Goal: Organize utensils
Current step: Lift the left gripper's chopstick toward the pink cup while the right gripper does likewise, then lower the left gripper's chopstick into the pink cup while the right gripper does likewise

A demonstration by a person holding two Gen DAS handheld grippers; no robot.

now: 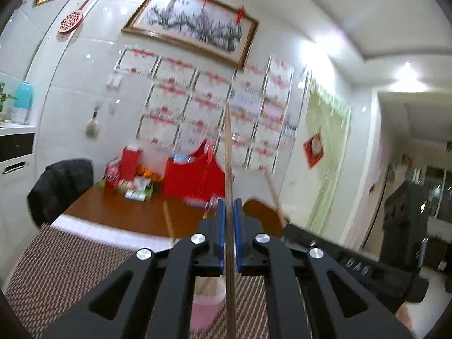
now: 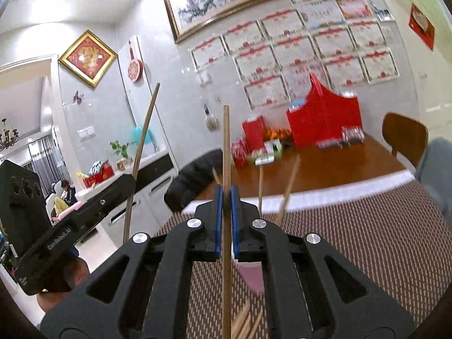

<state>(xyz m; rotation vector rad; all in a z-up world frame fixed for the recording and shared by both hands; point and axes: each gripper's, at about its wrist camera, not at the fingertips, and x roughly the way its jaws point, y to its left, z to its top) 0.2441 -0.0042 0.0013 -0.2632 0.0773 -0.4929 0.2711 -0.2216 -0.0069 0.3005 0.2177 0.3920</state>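
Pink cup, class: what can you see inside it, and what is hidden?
Chopsticks stand in the pink cup: loose ones lean at its rim. The right claw covers most of the cup, so its bottom and the full count are hidden.

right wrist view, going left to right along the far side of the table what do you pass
black jacket draped on a chair → small red box → big red gift bag → brown wooden chair back
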